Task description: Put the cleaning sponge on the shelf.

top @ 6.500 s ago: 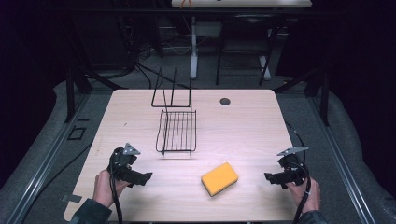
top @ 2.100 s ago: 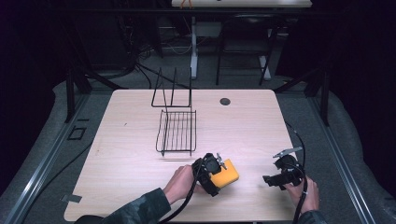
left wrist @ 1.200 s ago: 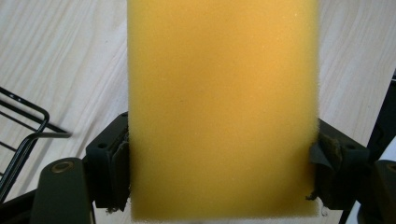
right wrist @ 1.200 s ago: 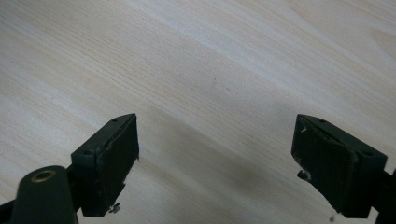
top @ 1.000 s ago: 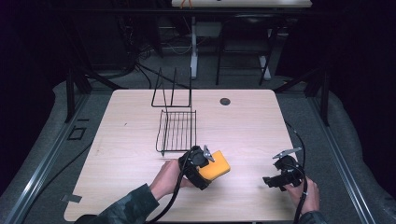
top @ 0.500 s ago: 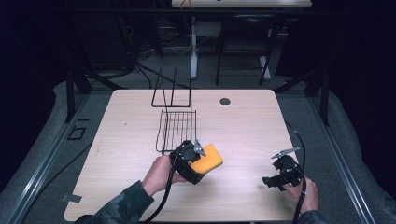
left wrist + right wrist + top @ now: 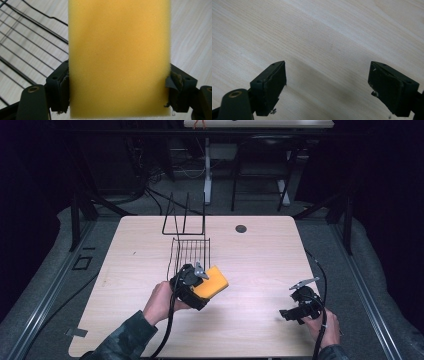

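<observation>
- The black wire rack (image 7: 189, 251) stands on the wooden table (image 7: 260, 255), toward the far left of the middle. It has a flat grid tray in front and an upright frame of thin rods behind.
- Nothing lies on the rack's grid that I can make out; the pale tabletop shows through the wires in both the high view and the left gripper view, where the rack (image 7: 22, 50) fills the left side.
- The yellow sponge (image 7: 210, 282) is held up off the table by the left gripper (image 7: 192, 285), just at the near right corner of the rack.
- In the left gripper view the sponge (image 7: 119, 57) is a plain rectangular block, an even warm yellow with a fine porous surface, its long side running away from the camera. Its edges are straight and its near end sits between the jaws.
- The left gripper's jaws press on the sponge's two long sides, one pad on each, gripping it firmly.
- The right gripper (image 7: 299, 306) sits low at the near right of the table, well apart from sponge and rack. In the right gripper view its jaws (image 7: 327, 87) are spread wide, with bare wood grain between them.
- A small dark round mark (image 7: 241, 228) sits near the table's far edge.
</observation>
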`<state>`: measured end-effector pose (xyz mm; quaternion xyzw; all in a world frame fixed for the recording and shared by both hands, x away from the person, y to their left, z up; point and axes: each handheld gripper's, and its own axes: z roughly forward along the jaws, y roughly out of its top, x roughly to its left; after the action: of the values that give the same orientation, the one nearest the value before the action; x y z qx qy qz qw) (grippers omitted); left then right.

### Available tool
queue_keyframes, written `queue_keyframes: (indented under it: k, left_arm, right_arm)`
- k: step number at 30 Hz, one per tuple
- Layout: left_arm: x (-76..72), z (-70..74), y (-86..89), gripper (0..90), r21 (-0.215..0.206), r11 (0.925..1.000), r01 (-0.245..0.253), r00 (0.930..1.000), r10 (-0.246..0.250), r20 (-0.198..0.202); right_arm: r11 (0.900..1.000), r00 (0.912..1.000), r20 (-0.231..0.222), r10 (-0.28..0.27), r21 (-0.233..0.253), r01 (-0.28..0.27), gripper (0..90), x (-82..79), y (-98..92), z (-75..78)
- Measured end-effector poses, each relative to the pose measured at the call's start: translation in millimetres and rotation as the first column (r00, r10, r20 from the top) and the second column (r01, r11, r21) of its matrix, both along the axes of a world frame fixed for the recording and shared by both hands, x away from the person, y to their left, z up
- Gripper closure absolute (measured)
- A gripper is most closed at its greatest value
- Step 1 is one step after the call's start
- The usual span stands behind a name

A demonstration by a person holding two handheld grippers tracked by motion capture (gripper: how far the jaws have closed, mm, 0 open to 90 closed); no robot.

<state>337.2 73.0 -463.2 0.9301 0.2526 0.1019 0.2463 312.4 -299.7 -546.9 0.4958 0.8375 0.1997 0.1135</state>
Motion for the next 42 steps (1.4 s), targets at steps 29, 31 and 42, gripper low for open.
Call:
queue_keyframes:
  k: [29, 31, 42]
  left_arm:
    - [24.0, -2.2, 44.3, 22.3, -0.008, 0.9884, -0.151, 0.9882, 0.152, 0.021]
    - [24.6, -2.0, 46.2, 22.3, -0.011, 0.9872, -0.159, 0.9869, 0.159, 0.027]
    - [31.3, -2.3, 55.7, 22.4, -0.019, 0.9808, -0.194, 0.9801, 0.195, 0.038]
  right_arm:
    - [1.000, 1.0000, -0.008, 0.000, 0.002, 0.000, 14.6, 0.0, -1.0, -1.6]
    - [1.000, 1.0000, -0.009, -0.001, 0.001, 0.001, 14.6, 0.1, -1.0, -1.7]
    - [1.000, 0.9999, -0.015, 0.003, -0.003, -0.003, 14.7, 0.1, -0.6, -1.3]
